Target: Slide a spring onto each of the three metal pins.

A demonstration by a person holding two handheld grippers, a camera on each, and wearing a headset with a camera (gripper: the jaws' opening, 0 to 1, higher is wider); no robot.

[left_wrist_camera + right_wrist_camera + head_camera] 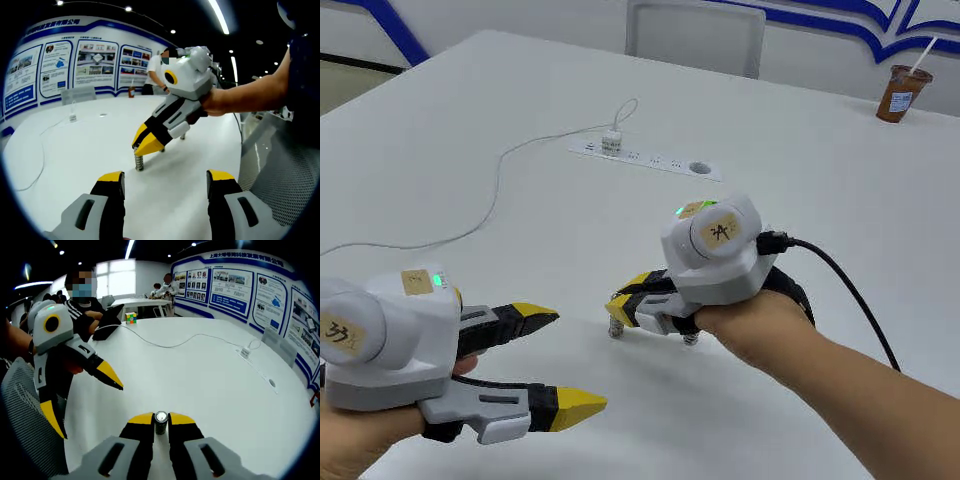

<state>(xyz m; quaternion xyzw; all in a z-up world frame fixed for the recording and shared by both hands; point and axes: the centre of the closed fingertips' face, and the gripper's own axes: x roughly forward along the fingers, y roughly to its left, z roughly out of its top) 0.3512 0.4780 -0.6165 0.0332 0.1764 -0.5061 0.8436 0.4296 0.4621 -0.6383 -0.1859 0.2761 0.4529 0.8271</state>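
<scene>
- Head view: the left gripper [565, 358] sits at the lower left of the frame, held level in a hand, its jaws spread wide with nothing between them. The right gripper [620, 305] is at centre, its forearm coming in from the lower right. Its jaws angle down and leftward onto a pin [617, 328] standing on the white surface [470, 150]. A second pin [690, 339] stands near it, under the gripper's body.
- Higher in the frame a power strip [645, 158] lies on the surface, with a white cable [495, 190] trailing to the left edge. A cup [902, 92] with a straw stands at the upper right and a chair [695, 35] at the top.
- Left gripper view: its own jaws rise from the bottom, well apart. The right gripper reaches in from the upper right, yellow tips at the top of the pin — here a spring [138, 163] shows coiled around it. Display boards [60, 60] line the upper left, and a mesh chair [280, 170] takes the lower right.
- Right gripper view: its own jaws press in on either side of the pin's shiny top at bottom centre — pinching it. The left gripper hangs at the left of the frame, jaws apart. A puzzle cube [130, 317] lies on the surface toward the upper left, beside a seated person [92, 310].
</scene>
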